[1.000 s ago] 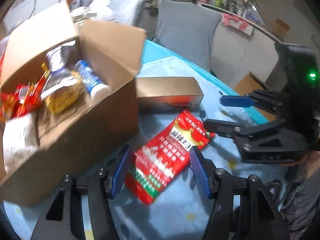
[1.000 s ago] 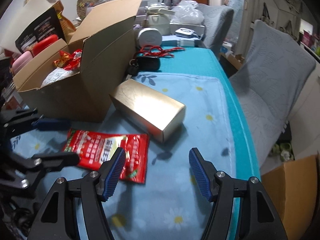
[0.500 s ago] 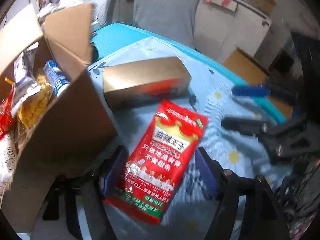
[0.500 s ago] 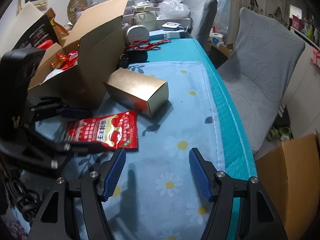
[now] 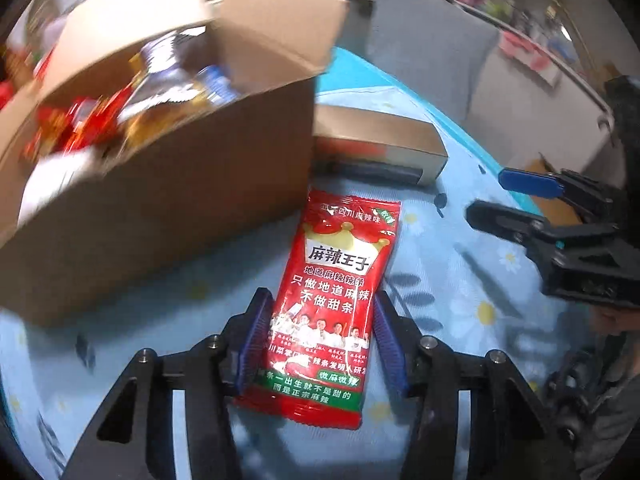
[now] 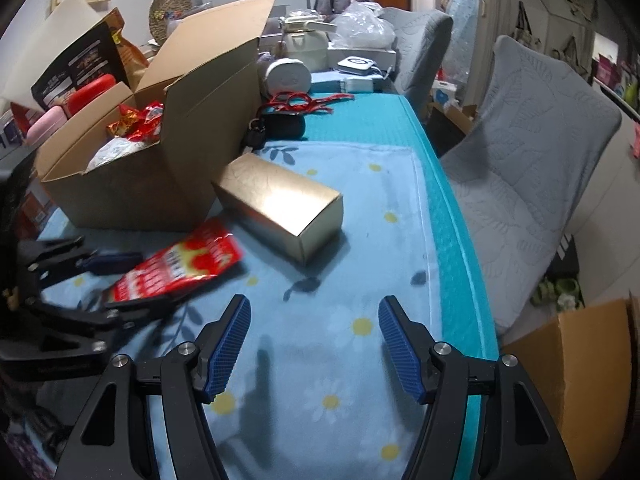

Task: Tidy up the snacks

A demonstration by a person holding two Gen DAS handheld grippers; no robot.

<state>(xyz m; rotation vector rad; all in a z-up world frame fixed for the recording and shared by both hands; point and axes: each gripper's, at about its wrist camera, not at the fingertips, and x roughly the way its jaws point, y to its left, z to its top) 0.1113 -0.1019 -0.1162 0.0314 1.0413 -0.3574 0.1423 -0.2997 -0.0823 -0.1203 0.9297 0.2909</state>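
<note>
Left wrist view: the left tool has just been closing, its blue pads pressed on both edges of the red snack packet, which lies beside the cardboard box on the bench. The right tool stands apart with nothing between its jaws, which have just been widening.

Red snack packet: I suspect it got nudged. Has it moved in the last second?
Yes. Against the gold box, the red snack packet has turned: its far end now slants toward the cardboard box's base.

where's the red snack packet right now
In the left wrist view the red snack packet sits between the left gripper pads, beside the cardboard box, just in front of the gold box.
</note>
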